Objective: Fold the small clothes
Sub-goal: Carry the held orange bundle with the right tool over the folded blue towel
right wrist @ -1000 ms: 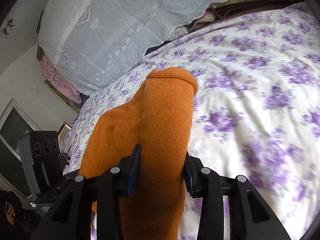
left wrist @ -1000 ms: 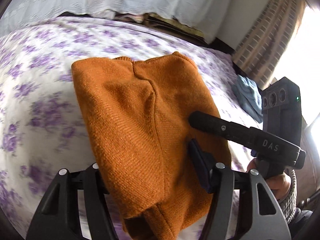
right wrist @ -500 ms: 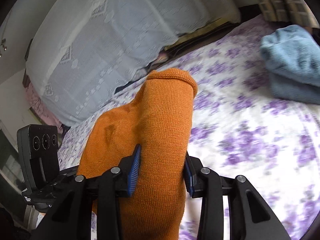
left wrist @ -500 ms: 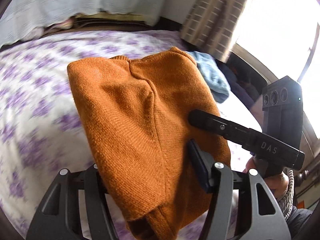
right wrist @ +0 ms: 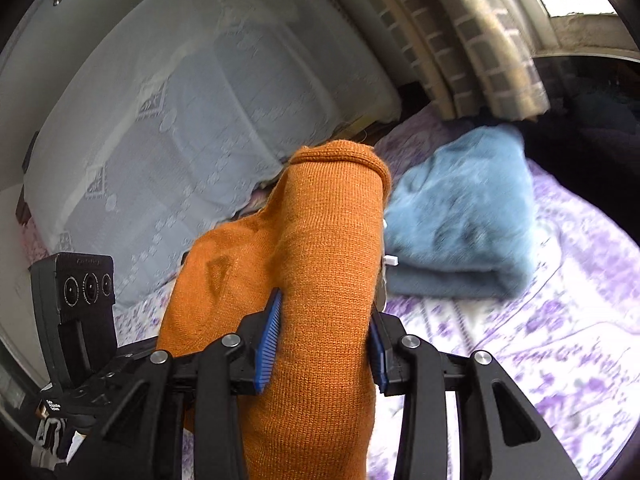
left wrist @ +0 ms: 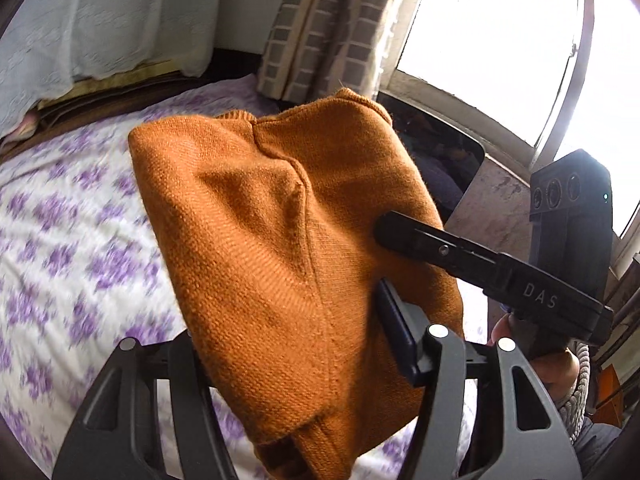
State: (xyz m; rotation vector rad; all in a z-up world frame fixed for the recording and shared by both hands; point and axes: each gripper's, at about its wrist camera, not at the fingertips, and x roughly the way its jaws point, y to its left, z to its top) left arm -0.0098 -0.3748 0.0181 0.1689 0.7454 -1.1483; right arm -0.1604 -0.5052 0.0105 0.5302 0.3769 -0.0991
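Observation:
A folded orange knit garment (left wrist: 280, 240) is held in the air above the bed by both grippers. My left gripper (left wrist: 288, 344) is shut on its near edge; the left pad is hidden under the cloth. My right gripper (right wrist: 324, 340) is shut on a rolled fold of the same orange garment (right wrist: 328, 248), with blue pads on both sides. The right gripper also shows in the left wrist view (left wrist: 480, 264), clamping the garment's right side. The left gripper's body shows at the lower left of the right wrist view (right wrist: 80, 320).
The bed has a white sheet with purple flowers (left wrist: 60, 240). A folded blue garment (right wrist: 460, 224) lies on the bed near the window side. A white lace-covered pile (right wrist: 180, 120) stands at the head. A checked curtain (left wrist: 332, 24) and a window (left wrist: 500, 40) are behind.
Both grippers have swung to the right with the orange garment, still held the same way. The blue folded garment and the window have come into view.

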